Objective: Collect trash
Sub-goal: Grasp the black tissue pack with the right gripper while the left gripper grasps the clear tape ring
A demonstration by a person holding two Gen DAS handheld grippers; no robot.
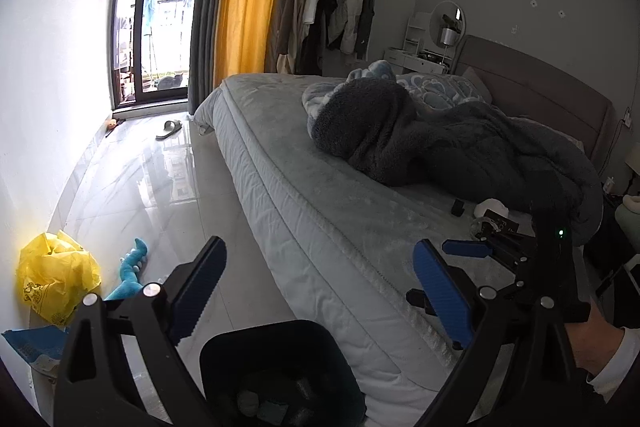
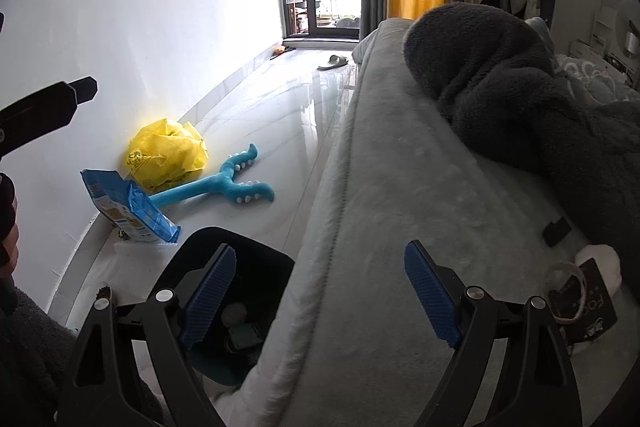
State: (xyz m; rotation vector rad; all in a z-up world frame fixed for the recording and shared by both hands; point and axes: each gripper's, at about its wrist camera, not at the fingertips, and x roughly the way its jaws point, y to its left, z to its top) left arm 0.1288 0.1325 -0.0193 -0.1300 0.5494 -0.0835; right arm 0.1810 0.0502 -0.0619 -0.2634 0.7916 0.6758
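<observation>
A black trash bin [image 1: 280, 371] stands on the floor against the bed's side, with a few scraps inside; it also shows in the right wrist view [image 2: 240, 291]. My left gripper [image 1: 320, 291] is open and empty above the bin and the bed edge. My right gripper [image 2: 320, 295] is open and empty over the bed edge; in the left wrist view it shows at the right [image 1: 468, 251]. On the bed lie a dark wrapper with a clear ring [image 2: 580, 299], a white wad [image 2: 600, 259] and a small black item [image 2: 557, 226]. A yellow plastic bag [image 2: 168, 151] and a blue packet [image 2: 128, 207] lie by the wall.
A grey bed [image 2: 400, 187] with a dark fleece blanket [image 2: 520, 87] fills the right side. A blue plush toy [image 2: 224, 183] lies on the glossy tile floor. A slipper [image 2: 334, 61] lies near the balcony door. Clothes hang on the far wall.
</observation>
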